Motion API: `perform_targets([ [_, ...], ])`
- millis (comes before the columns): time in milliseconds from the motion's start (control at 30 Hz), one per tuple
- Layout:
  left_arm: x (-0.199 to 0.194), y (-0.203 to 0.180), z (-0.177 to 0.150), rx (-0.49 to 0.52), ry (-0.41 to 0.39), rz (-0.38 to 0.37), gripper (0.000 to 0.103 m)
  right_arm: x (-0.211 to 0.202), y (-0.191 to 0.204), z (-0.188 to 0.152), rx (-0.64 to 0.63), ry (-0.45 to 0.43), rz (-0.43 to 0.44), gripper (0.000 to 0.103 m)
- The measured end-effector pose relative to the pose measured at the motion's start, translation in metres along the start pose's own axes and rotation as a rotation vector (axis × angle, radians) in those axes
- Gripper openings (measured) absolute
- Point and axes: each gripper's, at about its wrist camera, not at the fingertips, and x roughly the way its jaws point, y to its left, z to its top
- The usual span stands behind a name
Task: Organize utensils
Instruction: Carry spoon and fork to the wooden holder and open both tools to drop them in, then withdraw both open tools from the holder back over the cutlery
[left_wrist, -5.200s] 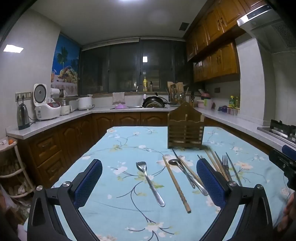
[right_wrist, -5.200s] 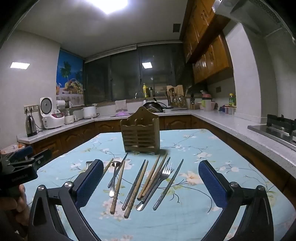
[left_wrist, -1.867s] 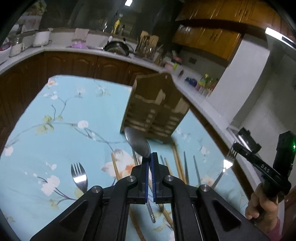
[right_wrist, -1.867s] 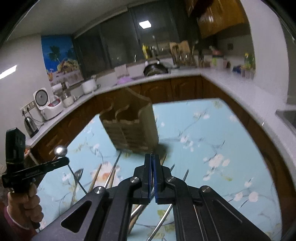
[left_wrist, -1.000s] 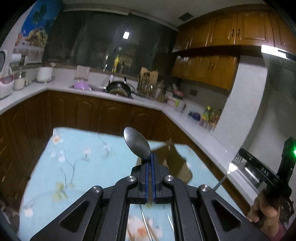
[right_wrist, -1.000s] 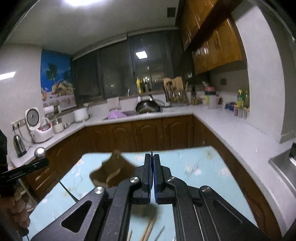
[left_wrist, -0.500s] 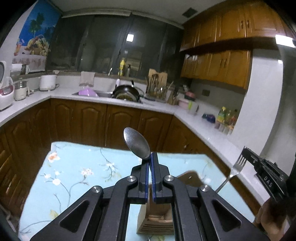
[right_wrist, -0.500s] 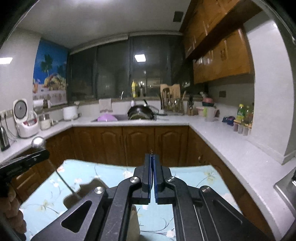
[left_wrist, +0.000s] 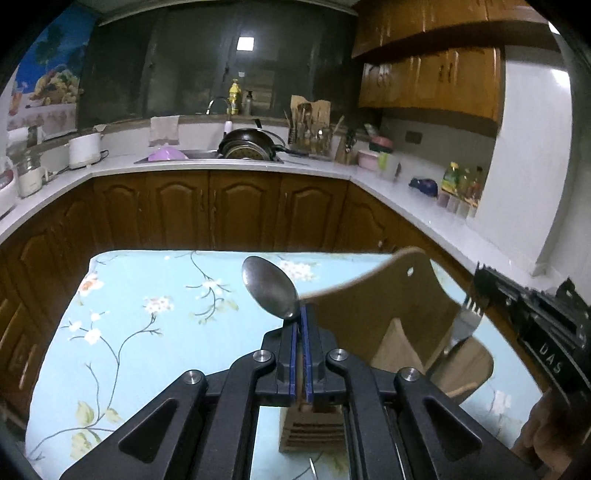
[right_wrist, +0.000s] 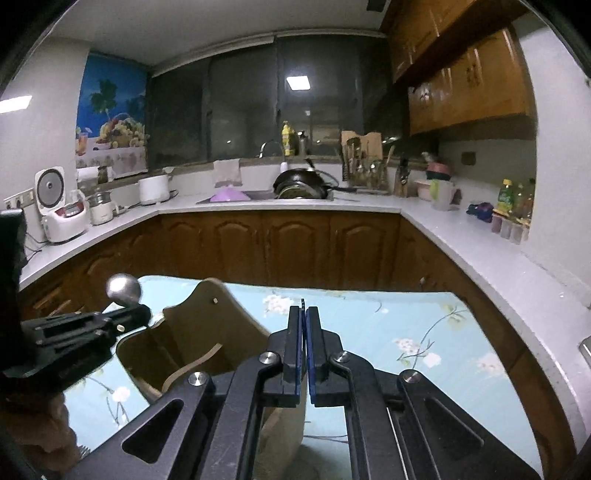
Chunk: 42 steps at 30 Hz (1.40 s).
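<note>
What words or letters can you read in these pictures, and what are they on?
"DAS": white letters on the side of the right tool, seen in the left wrist view.
Bottles on the counter: labels too small to read.
Yellow bottle by the window: label too blurred to read.
Rice cooker: panel too small to read.
Nothing else readable.

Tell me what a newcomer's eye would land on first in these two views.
The spoon, bowl up, clamped in the shut left gripper in the middle of the left wrist view. Right of it, the fork, tines up, held by the right gripper over the wooden utensil holder, which stands on the floral tablecloth.
</note>
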Motion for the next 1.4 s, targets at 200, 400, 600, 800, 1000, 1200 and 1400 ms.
perform_targets([
  [200, -0.008, -0.005, 0.001, 0.019, -0.006, 0.009, 0.002, -0.001, -0.002, 0.0, 0.016, 0.003, 0.017, 0.002],
  [400, -0.006, -0.001, 0.002, 0.015, 0.006, 0.016, 0.004, 0.0, -0.007, 0.002, 0.039, 0.013, 0.034, 0.004],
  [600, -0.018, 0.002, 0.0, -0.002, -0.009, 0.037, 0.044, -0.003, -0.021, 0.002, 0.108, 0.023, 0.073, 0.021],
  [800, -0.039, 0.01, -0.007, -0.024, -0.017, 0.043, 0.056, -0.026, -0.04, 0.006, 0.208, 0.0, 0.086, 0.049],
  [1000, -0.083, 0.022, -0.028, -0.076, -0.045, 0.063, 0.08, -0.063, -0.054, -0.005, 0.289, -0.038, 0.114, 0.087],
  [1200, -0.121, 0.036, -0.063, -0.13, -0.014, 0.051, 0.082, -0.101, -0.061, -0.033, 0.34, -0.023, 0.135, 0.095],
  [1400, -0.158, 0.04, -0.092, -0.169, 0.012, 0.041, 0.084, -0.137, -0.058, -0.069, 0.337, 0.017, 0.096, 0.098],
])
